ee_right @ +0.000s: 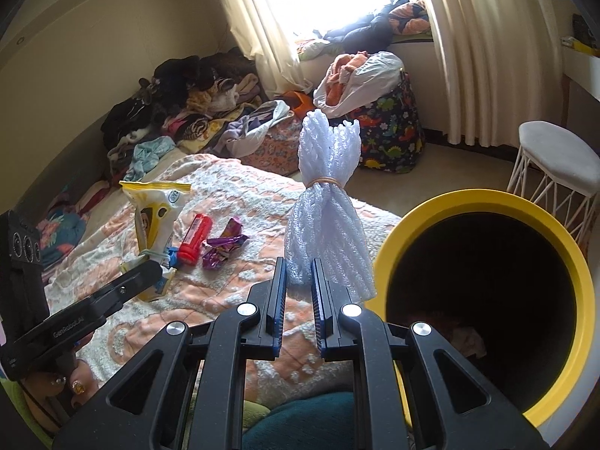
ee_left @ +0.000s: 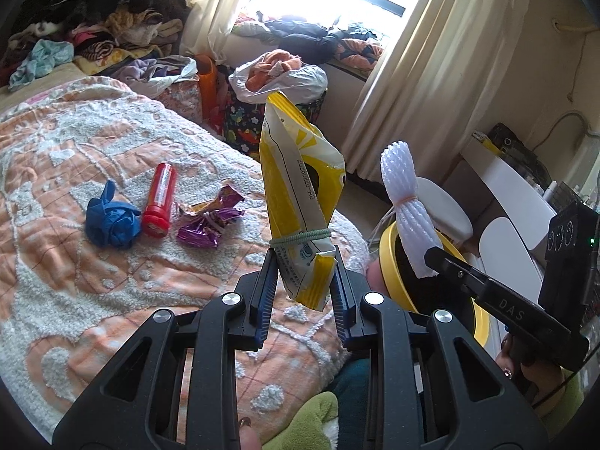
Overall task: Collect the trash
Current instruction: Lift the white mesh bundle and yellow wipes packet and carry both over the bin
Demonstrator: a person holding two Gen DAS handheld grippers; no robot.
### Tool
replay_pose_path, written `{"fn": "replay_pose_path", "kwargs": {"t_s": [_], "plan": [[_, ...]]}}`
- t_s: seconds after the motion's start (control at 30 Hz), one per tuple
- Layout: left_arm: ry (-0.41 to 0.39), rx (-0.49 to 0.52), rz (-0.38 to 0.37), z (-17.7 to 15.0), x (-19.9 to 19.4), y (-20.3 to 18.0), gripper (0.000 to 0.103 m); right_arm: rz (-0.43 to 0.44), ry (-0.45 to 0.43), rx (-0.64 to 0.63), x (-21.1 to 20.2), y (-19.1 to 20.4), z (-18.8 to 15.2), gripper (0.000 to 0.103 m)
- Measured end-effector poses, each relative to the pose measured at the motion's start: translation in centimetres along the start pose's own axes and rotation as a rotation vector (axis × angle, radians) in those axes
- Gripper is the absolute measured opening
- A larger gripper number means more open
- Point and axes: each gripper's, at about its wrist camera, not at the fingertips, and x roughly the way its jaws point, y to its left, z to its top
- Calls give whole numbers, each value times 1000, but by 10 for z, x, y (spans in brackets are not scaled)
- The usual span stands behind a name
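Observation:
My left gripper [ee_left: 304, 258] is shut on a yellow and white snack bag [ee_left: 300, 187] tied with a green band, held upright above the bed. My right gripper [ee_right: 299, 266] is shut on a white foam net bundle [ee_right: 326, 217] bound with a rubber band. That bundle [ee_left: 405, 210] also shows in the left wrist view, over the yellow-rimmed bin [ee_left: 390, 262]. The bin [ee_right: 483, 202] gapes just right of the right gripper, dark inside. On the bedspread lie a blue crumpled glove [ee_left: 110, 219], a red tube [ee_left: 159, 200] and a purple wrapper [ee_left: 210, 219].
The orange and white bedspread [ee_left: 93, 281] fills the left side. Piled clothes [ee_left: 93, 18] lie at the far end of the bed. A dinosaur-print bag [ee_right: 390, 131] topped with a plastic bag stands by the curtain. A white stool [ee_right: 558, 165] stands behind the bin.

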Motion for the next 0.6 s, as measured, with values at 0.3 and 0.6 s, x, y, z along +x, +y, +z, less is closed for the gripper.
{"fn": "replay_pose_path", "kwargs": {"t_s": [0.3,0.6], "plan": [[1,45,-21,-2,0,-18,20,-47,-20,28,-13,-18,3,13],[10,93,-46,-4,4,-37,20,-84,-29,68,-15,-38,3,13]]}}
